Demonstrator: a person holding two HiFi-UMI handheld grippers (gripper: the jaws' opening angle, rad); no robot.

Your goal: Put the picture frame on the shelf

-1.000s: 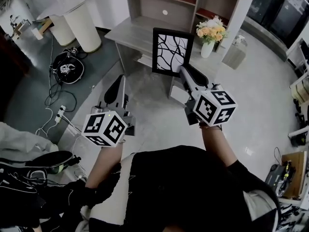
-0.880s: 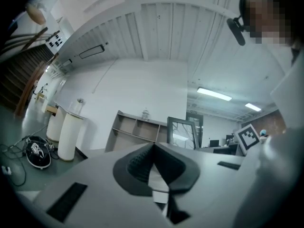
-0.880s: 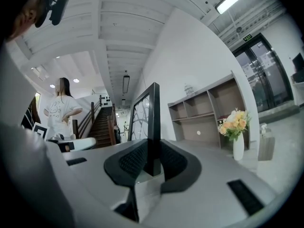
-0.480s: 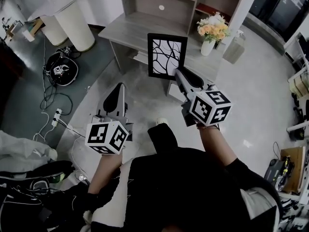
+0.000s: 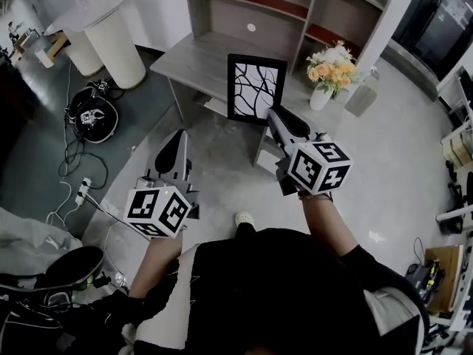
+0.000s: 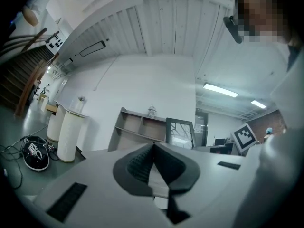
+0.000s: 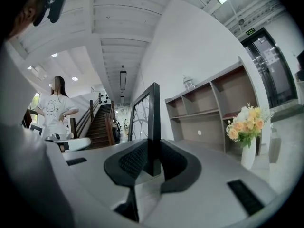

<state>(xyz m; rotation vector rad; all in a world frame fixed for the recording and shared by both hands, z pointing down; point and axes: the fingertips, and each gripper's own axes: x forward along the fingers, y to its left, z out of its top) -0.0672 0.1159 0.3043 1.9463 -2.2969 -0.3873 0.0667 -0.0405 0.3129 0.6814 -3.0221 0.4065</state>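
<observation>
Right gripper (image 5: pixel 272 115): you are clenching its jaws on the lower right corner of the picture frame (image 5: pixel 256 89), with the pads pressing on its front and back.
Picture frame: you are holding it upright in the air, its black-and-white branching pattern facing you. It is hanging short of the shelf (image 5: pixel 295 9) and is not touching it.
Left gripper (image 5: pixel 179 135): you are holding it level with the jaws pressed together and nothing between them. It is sitting well to the left of the frame.
Shelf: it is standing against the white wall behind the grey desk (image 5: pixel 194 56).
Vase of flowers (image 5: pixel 329 69): it is standing on the desk, just right of the frame.
</observation>
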